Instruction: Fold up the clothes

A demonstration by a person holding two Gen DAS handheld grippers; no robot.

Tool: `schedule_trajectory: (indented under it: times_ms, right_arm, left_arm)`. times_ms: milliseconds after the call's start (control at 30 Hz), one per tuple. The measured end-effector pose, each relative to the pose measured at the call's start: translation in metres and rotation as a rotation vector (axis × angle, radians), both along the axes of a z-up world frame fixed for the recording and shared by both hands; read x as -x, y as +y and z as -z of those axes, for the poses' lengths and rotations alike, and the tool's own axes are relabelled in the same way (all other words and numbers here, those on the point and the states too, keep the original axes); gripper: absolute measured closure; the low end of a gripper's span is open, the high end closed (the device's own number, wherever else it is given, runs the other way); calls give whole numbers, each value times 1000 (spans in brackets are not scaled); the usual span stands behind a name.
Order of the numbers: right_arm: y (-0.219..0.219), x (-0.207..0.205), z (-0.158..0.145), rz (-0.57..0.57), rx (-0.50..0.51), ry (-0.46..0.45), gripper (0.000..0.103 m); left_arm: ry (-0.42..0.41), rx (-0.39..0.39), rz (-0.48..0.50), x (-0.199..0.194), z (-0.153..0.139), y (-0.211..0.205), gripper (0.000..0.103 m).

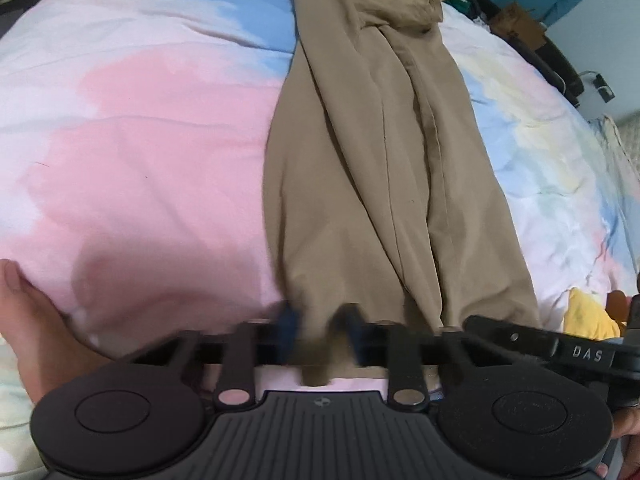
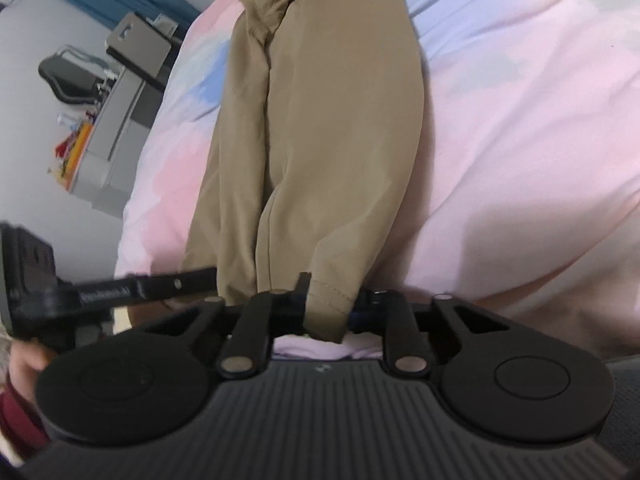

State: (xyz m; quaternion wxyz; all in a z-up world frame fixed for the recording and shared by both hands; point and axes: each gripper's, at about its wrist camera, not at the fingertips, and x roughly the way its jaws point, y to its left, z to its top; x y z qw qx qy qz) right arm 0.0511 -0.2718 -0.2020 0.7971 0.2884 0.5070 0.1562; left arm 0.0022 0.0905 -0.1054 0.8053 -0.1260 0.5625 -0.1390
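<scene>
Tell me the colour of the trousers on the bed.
Plain khaki tan trousers, no pattern. Best seen in the left wrist view.

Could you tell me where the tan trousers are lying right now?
The tan trousers stretch lengthwise along the pastel bedspread, centre in both wrist views, their near hem ends pinched by the left gripper and right gripper.

Both wrist views sat low, close behind trouser hems, facing along khaki trousers (image 1: 372, 152) (image 2: 320, 128) across pastel bedspread (image 1: 140, 128) (image 2: 520, 120); both shared these.
</scene>
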Motion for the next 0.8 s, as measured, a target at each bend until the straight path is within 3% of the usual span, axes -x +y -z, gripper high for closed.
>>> schedule_trajectory:
  times_ms: [67, 133, 267, 367, 533, 667, 800]
  right_arm:
    - [-3, 3, -7, 26, 8, -37, 89]
    - [-11, 6, -16, 59, -8, -80, 89]
    - [-35, 8, -48, 130, -121, -169, 89]
    - [-45, 1, -92, 147, -192, -263, 89]
    - [-53, -2, -165, 133, -175, -426, 90]
    - [-58, 15, -191, 110, -179, -479, 90]
    - [-61, 47, -196, 77, -169, -494, 90]
  left_arm:
    - [-41, 27, -13, 4, -7, 1, 97]
    - [-134, 88, -21, 11, -21, 5, 97]
    - [-279, 198, -74, 22, -67, 15, 98]
    - [-389, 265, -90, 27, -113, 18, 98]
    - [-551, 295, -98, 38, -184, 16, 98]
    - [-619, 303, -86, 73, -213, 9, 98]
    - [-618, 308, -68, 119, -212, 3, 98]
